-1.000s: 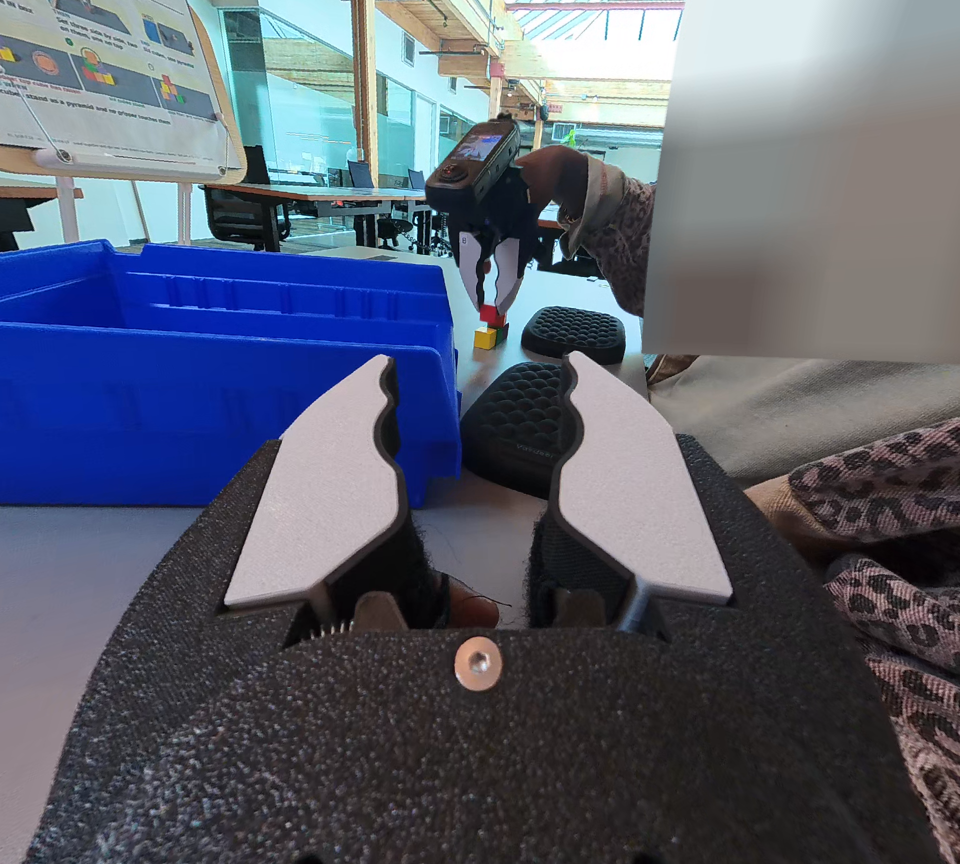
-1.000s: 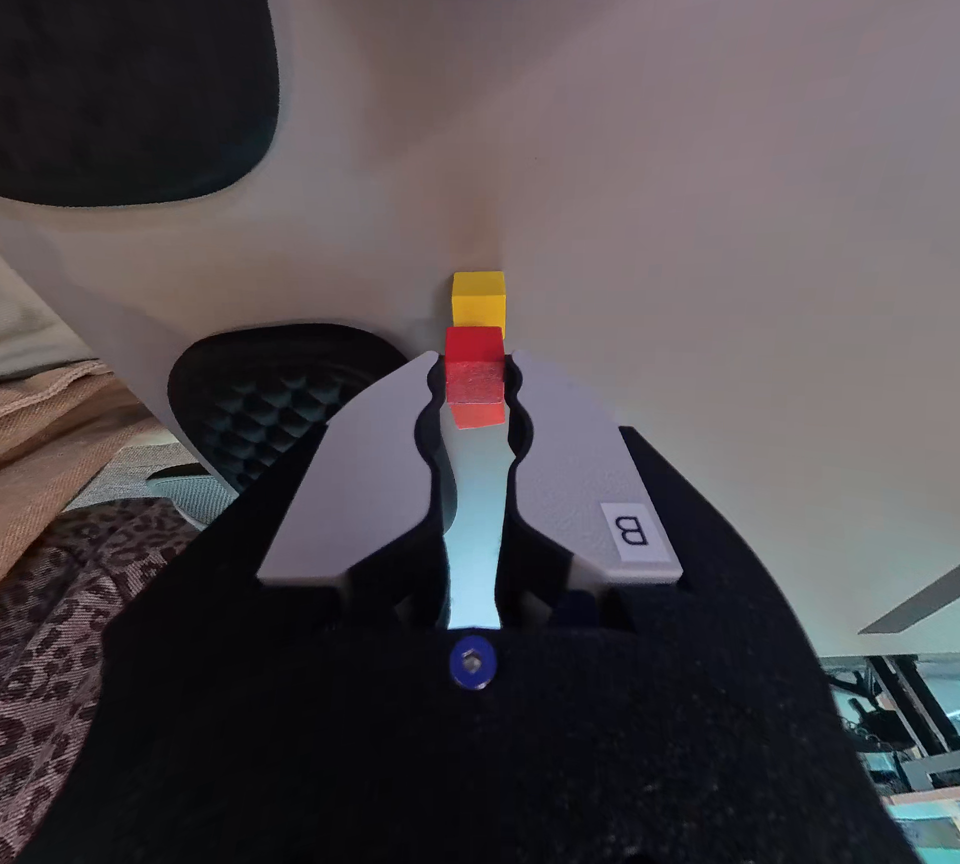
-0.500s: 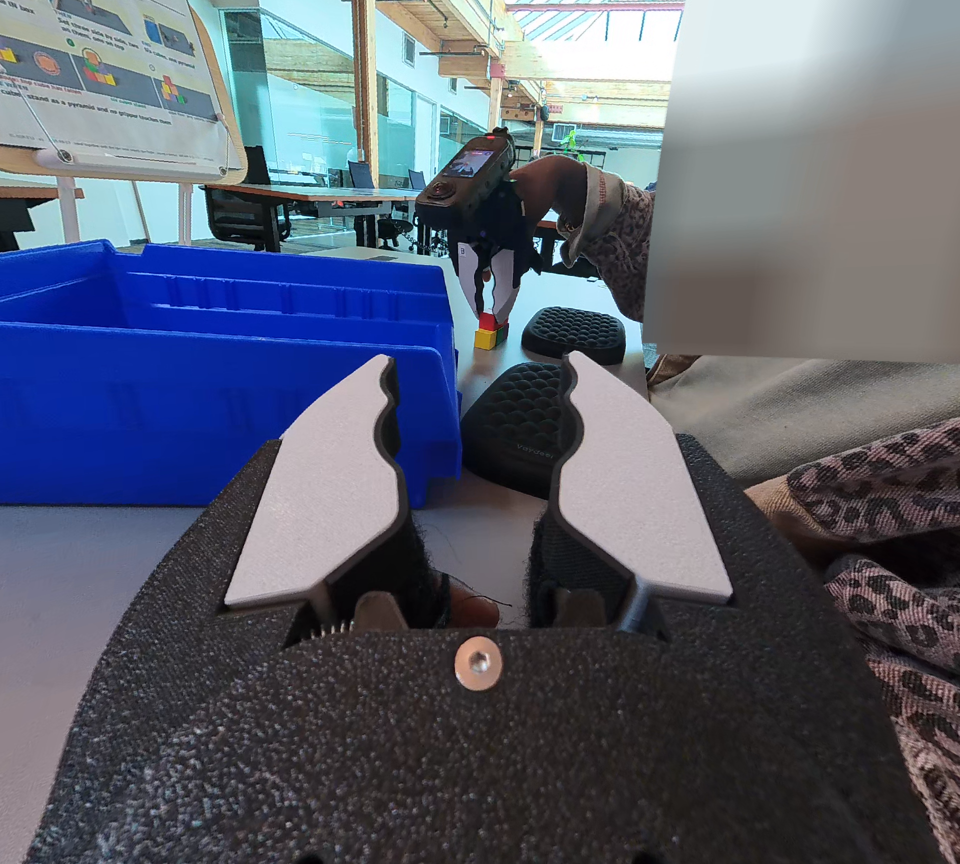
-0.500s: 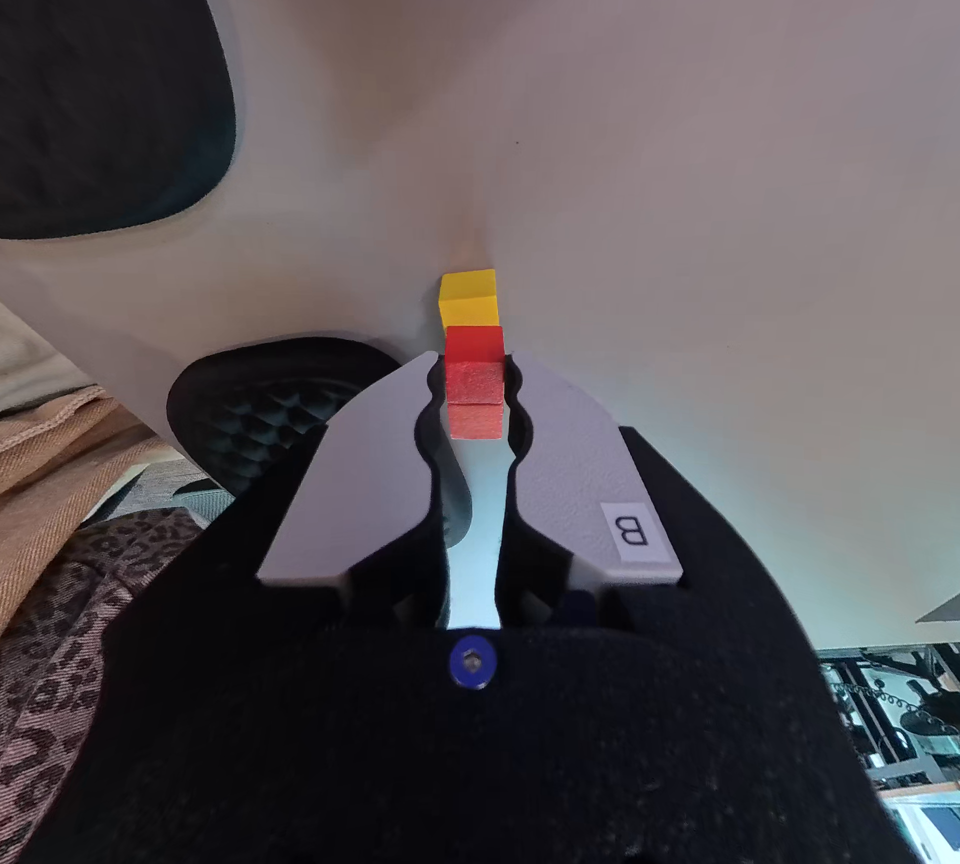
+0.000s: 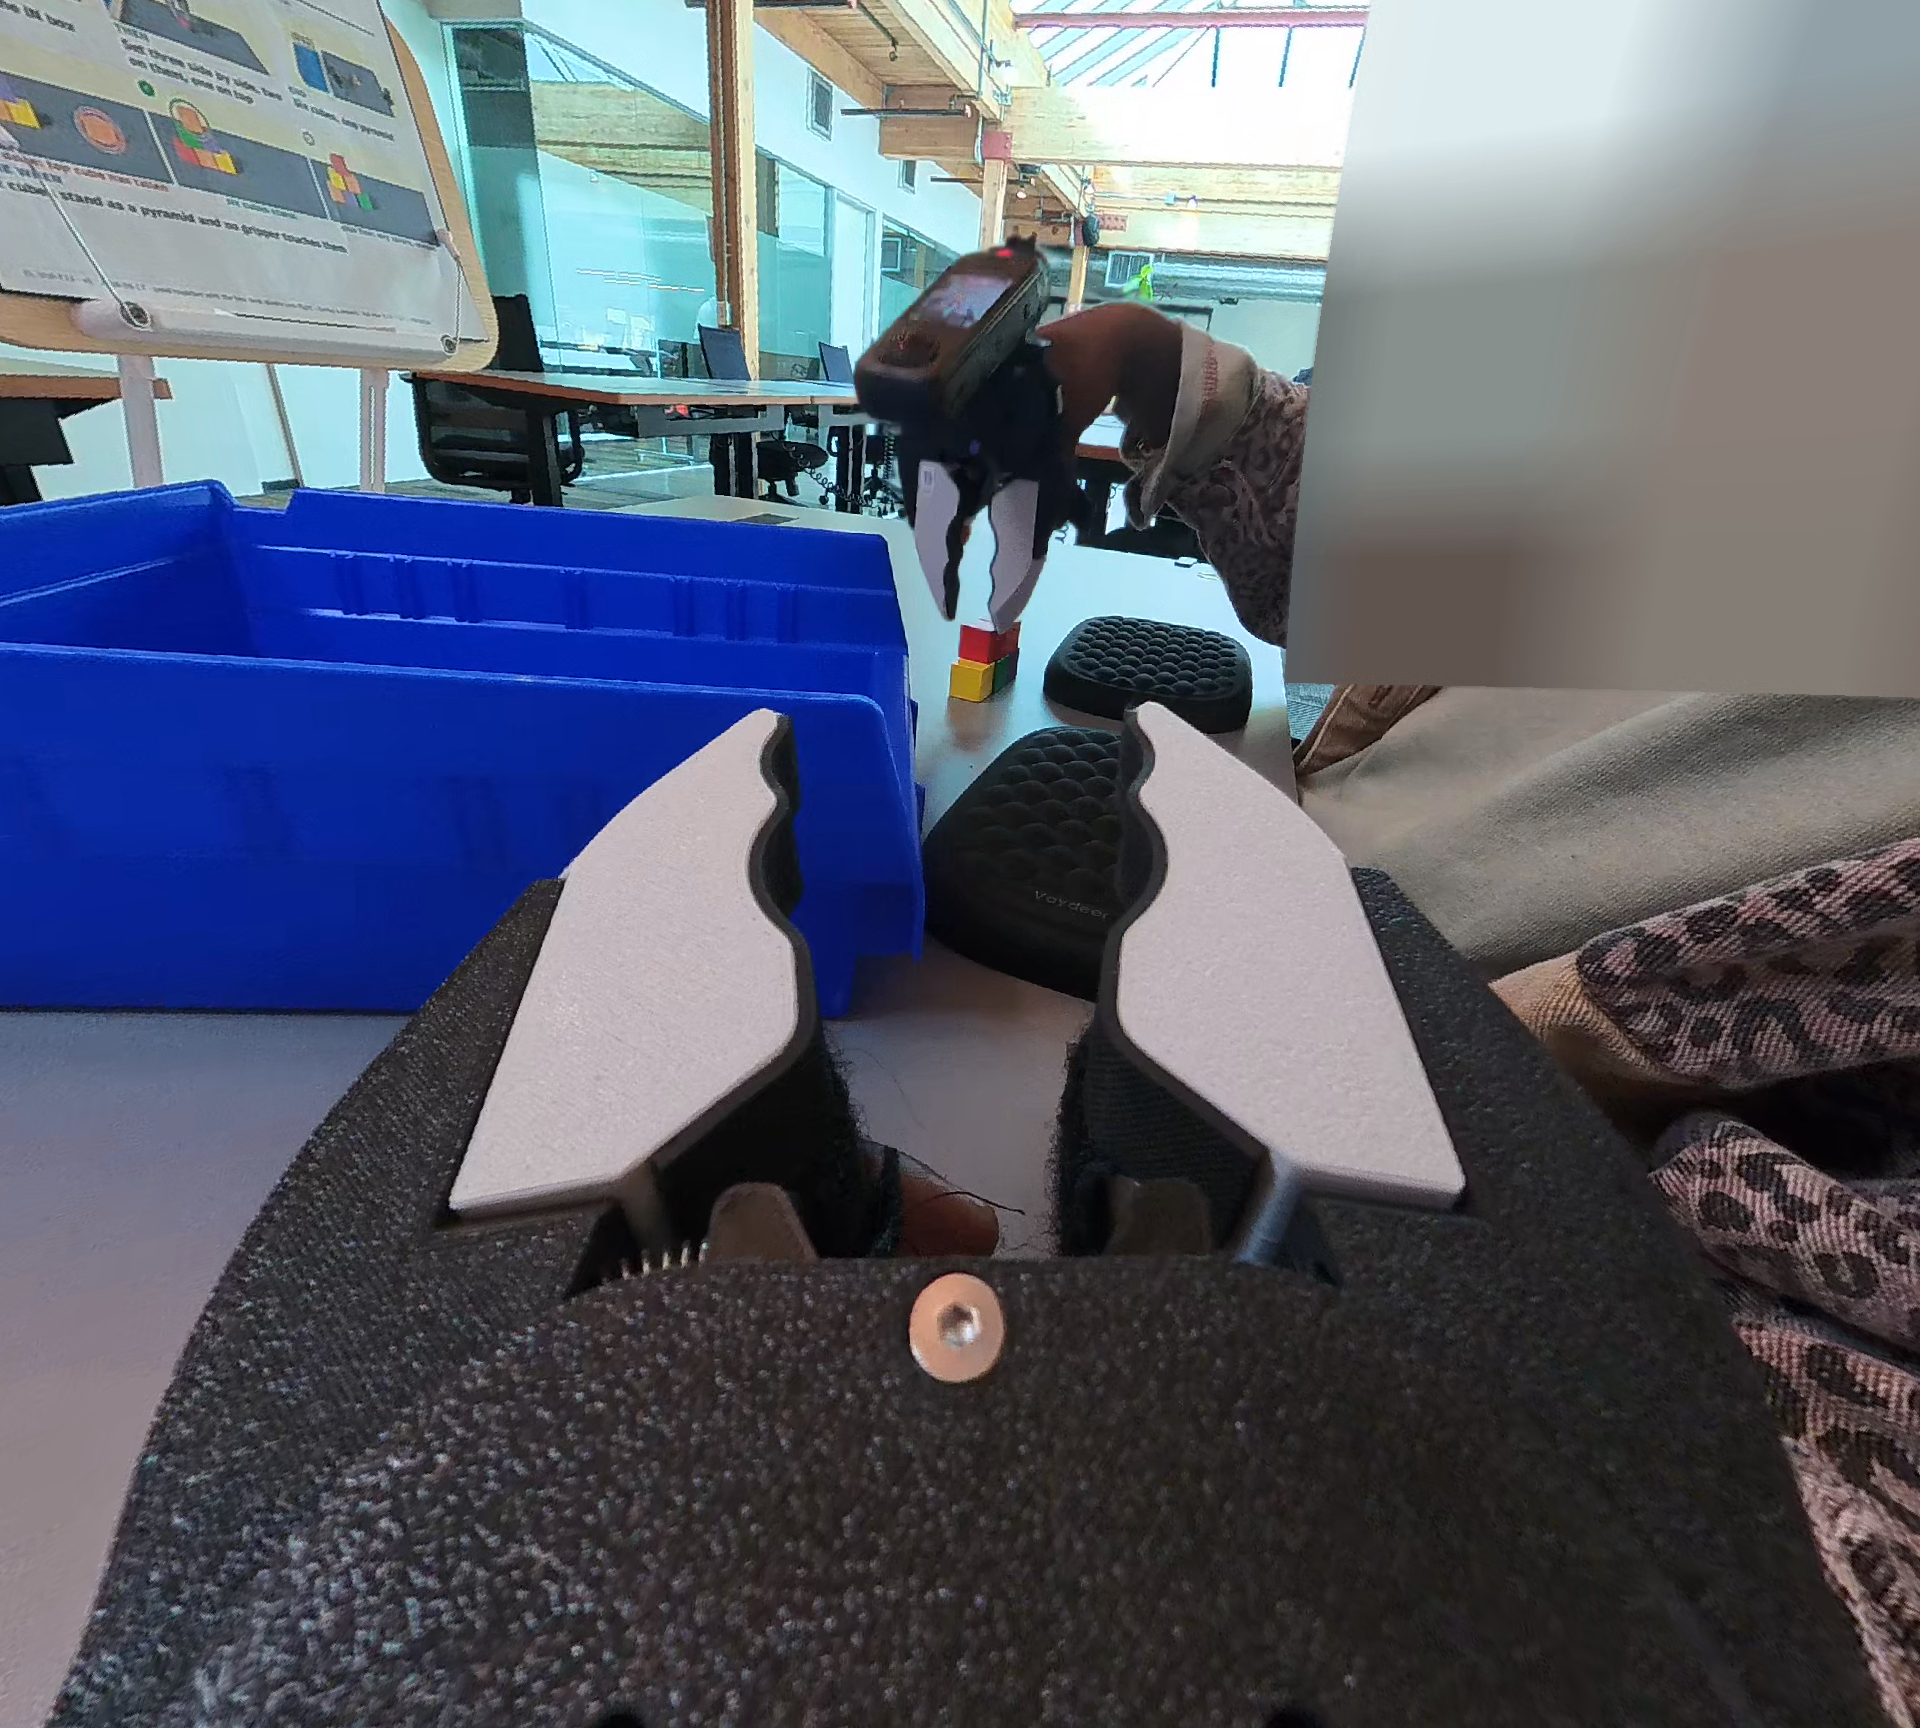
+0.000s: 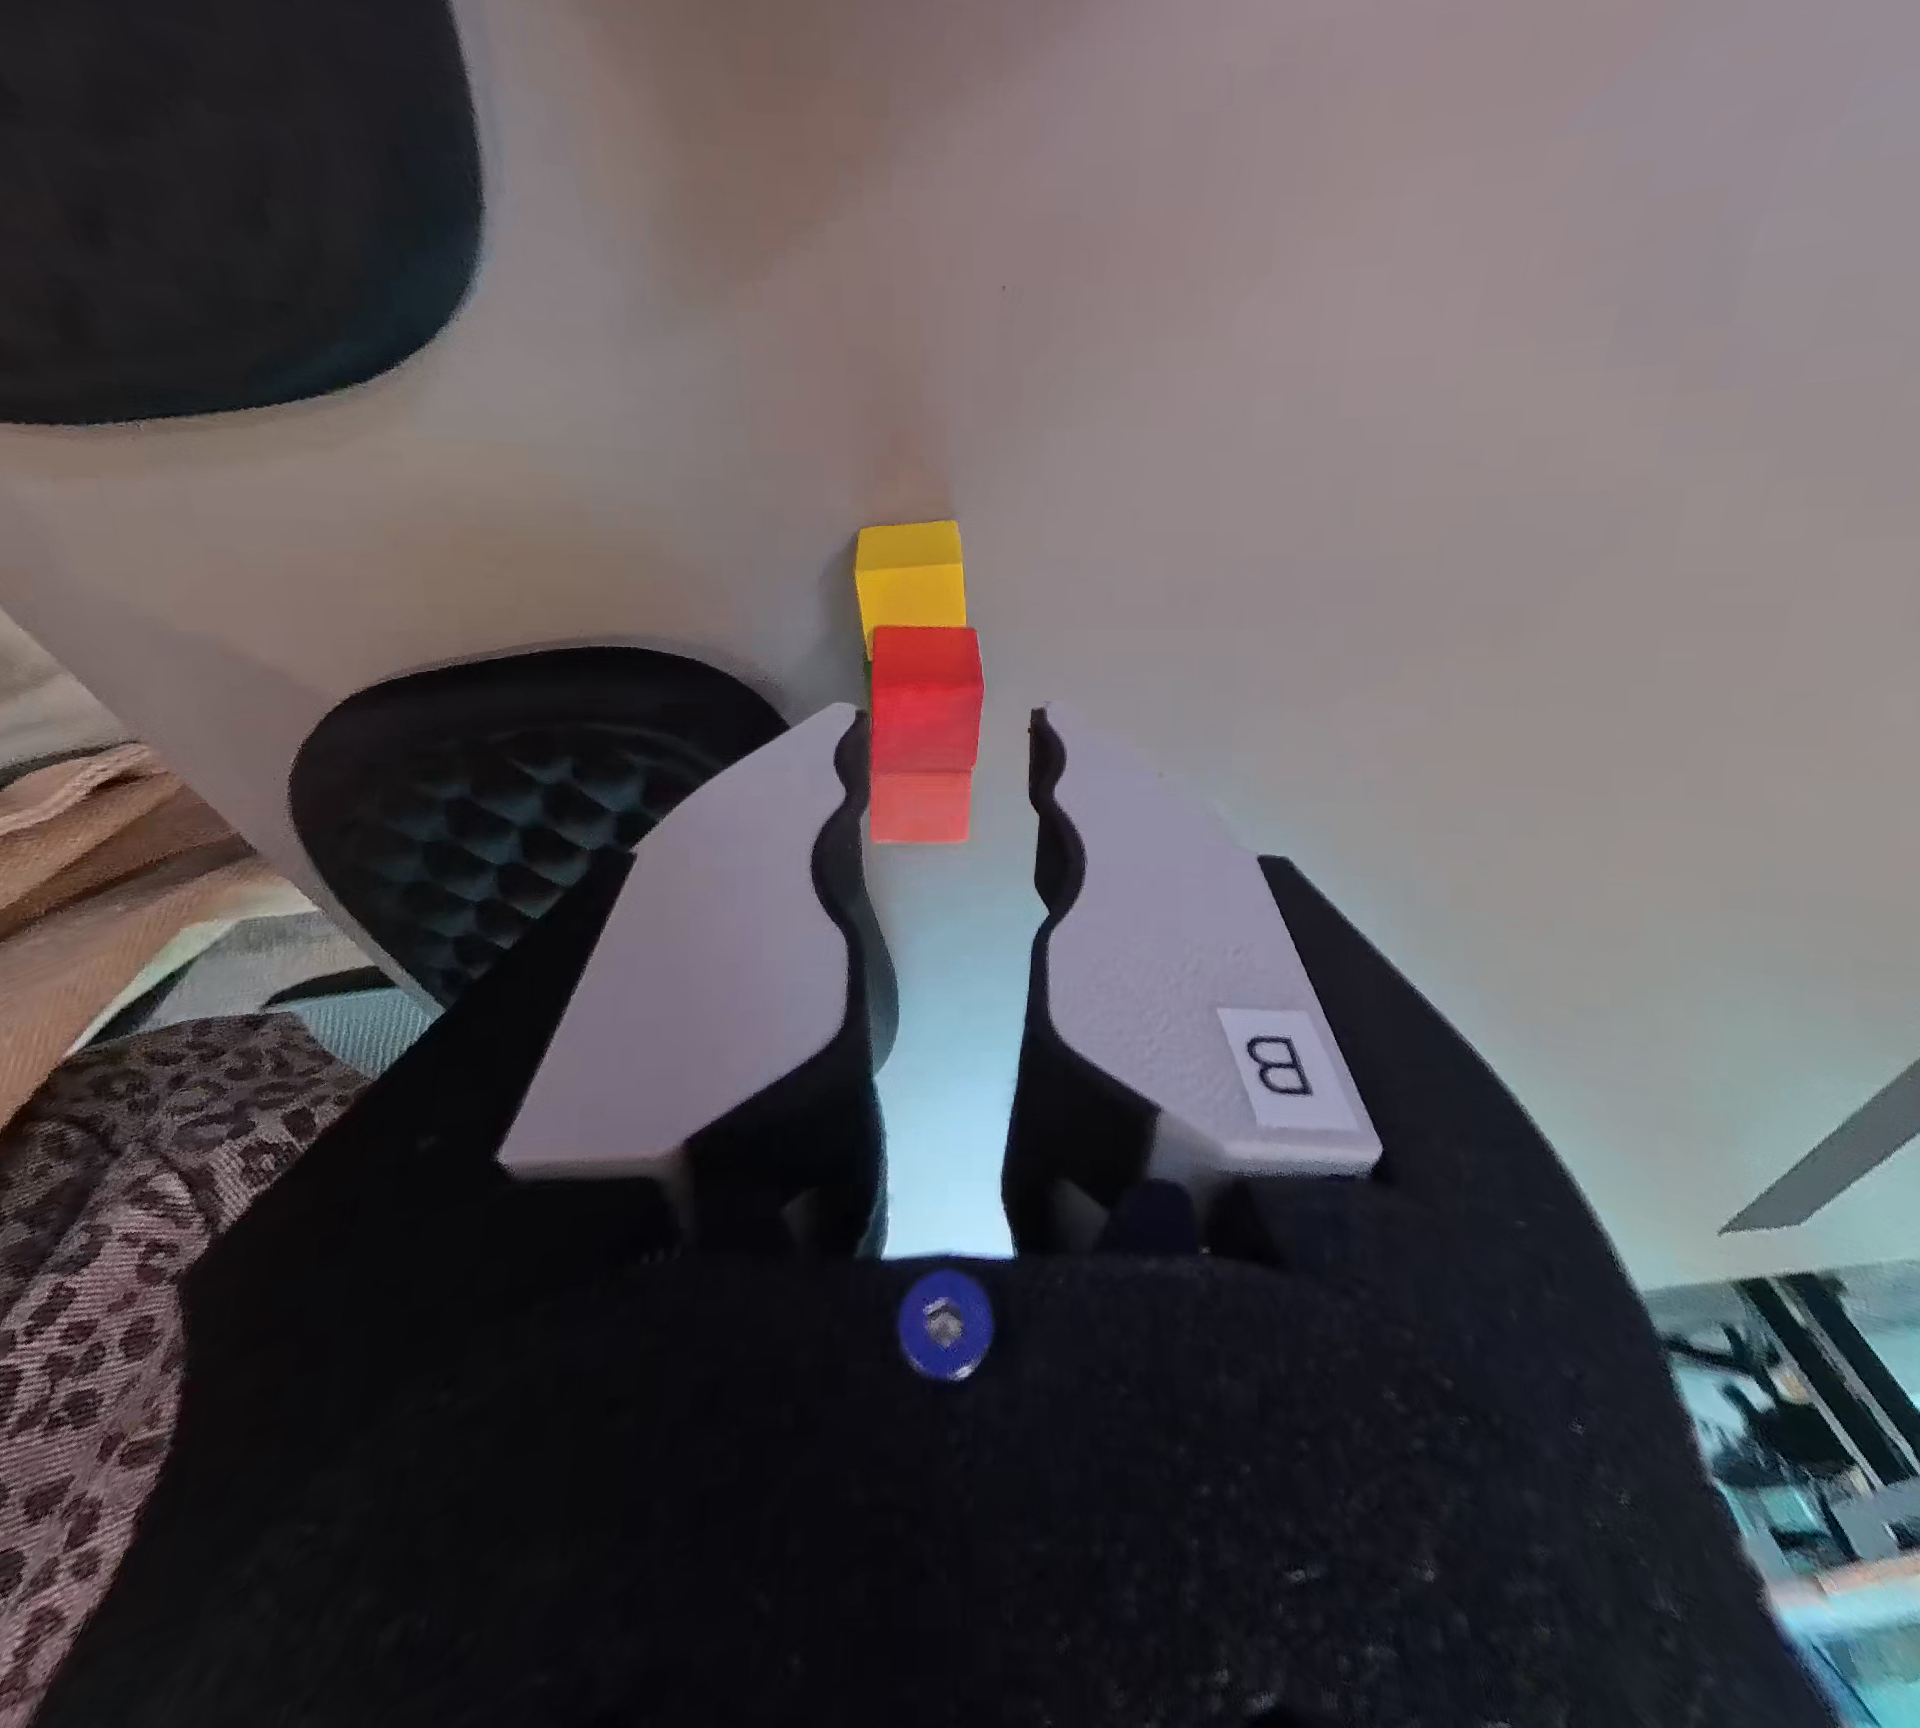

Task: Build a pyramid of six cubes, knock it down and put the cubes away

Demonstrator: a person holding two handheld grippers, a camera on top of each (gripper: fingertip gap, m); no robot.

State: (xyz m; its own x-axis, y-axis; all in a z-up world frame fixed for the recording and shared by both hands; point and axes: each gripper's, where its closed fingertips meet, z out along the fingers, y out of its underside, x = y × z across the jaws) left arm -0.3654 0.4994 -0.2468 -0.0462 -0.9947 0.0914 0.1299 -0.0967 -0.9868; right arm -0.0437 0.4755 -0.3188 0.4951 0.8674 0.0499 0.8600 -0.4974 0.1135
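A small stack of cubes stands on the white table (image 6: pixel 1351 431). A red cube (image 6: pixel 927 691) sits on top, over a yellow cube (image 6: pixel 911 577), a lighter red cube (image 6: pixel 922 805) and a sliver of a green one (image 6: pixel 865 670). My right gripper (image 6: pixel 945 720) is open just above the red cube, with its jaws apart on either side of it and not touching it. The left wrist view shows the same stack, red (image 5: pixel 987 642), yellow (image 5: pixel 971 679) and green (image 5: pixel 1003 672), with the right gripper (image 5: pixel 977 616) over it. My left gripper (image 5: pixel 956 722) is open and empty, low over the table near me.
A large blue bin (image 5: pixel 416 795) stands left of the left gripper. Two black textured pads (image 5: pixel 1148 670) (image 5: pixel 1029 857) lie between the left gripper and the stack. A poster board on a stand (image 5: pixel 208 68) is at the back left. A leopard-print sleeve (image 5: pixel 1766 1055) is at the right. There is about 35 cm between the tips of the two grippers.
My right gripper has opened and let go of the red cube, which now rests on the stack, and has lifted slightly. The left gripper has not moved.
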